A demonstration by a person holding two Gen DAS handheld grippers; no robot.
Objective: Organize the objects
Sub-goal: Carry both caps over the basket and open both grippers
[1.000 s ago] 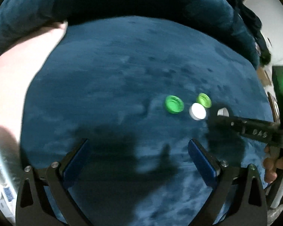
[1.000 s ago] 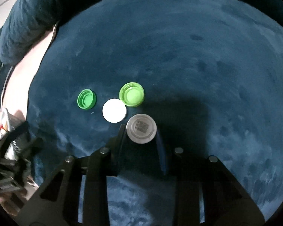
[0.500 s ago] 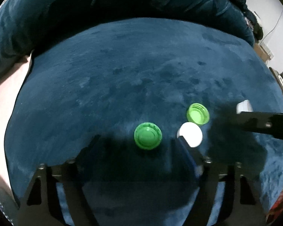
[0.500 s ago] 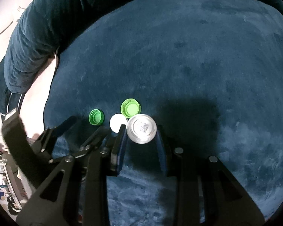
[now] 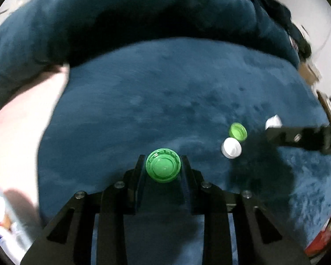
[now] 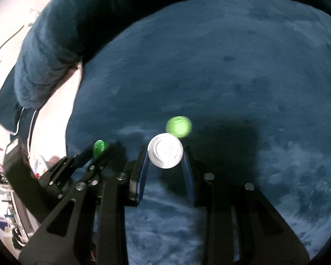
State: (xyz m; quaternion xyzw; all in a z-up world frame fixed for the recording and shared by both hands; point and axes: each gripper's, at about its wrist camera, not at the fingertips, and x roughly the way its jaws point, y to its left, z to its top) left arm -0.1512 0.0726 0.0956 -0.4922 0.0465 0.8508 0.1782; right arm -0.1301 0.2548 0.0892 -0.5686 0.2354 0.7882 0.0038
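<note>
Now we are pinching a cap in each tool at once. Half a second ago our left gripper [image 5: 163,169] was spread around the dark green cap [image 5: 163,168]; its fingers are now pressed against the cap's sides, and the cap is sitting between the tips, apparently raised off the blue cushion [image 5: 165,88], though the blur is making that hard to confirm. Our right gripper [image 6: 165,153] is still squeezing the clear cap [image 6: 165,153], and it is riding higher than a second ago, so the white cap [image 5: 231,150] is now hidden behind it in the right wrist view. From the left we are seeing the white cap lying just beside the light green cap [image 5: 238,131] on the cushion, well clear of both tools. We are judging that both pickups are done, so the sorting is moving to carrying these two caps to wherever they belong, with two caps left to collect.
</note>
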